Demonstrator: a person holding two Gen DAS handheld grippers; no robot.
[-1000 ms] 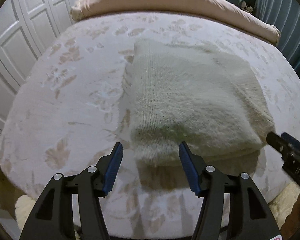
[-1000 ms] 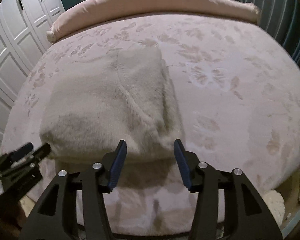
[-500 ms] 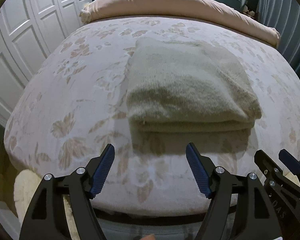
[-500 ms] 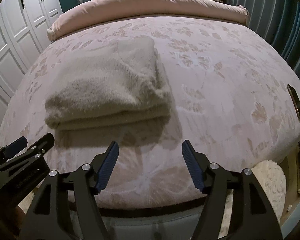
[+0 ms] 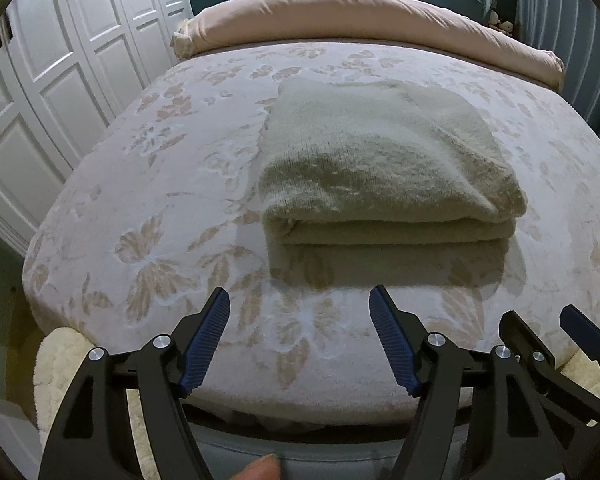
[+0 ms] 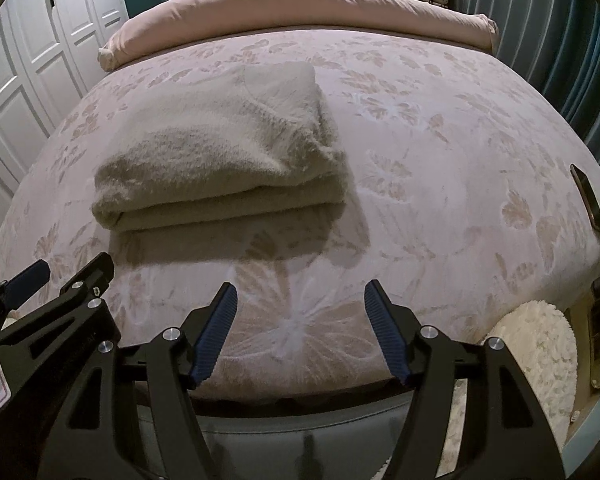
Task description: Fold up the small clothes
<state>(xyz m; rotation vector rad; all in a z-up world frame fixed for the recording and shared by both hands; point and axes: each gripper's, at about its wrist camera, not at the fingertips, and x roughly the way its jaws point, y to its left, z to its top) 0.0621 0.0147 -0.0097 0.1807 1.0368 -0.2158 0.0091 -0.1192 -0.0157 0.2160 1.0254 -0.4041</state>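
A cream fuzzy knitted garment lies folded into a thick rectangle on the floral bedspread; in the right wrist view the garment sits left of centre. My left gripper hovers over the bed's near edge, short of the fold, its jaws wide but closing slightly with nothing between them. My right gripper stands open beside it, also empty and clear of the garment. Each gripper shows in the other's view: the right gripper at lower right, the left gripper at lower left.
A rolled pink duvet lies across the head of the bed. White wardrobe doors stand on the left. A dark phone rests near the bed's right edge. A fluffy cream rug lies on the floor. A fingertip shows below.
Both grippers have pulled back from the folded garment toward the bed's near edge and their jaws have spread wider. The garment, which filled the views, now lies released and flat.
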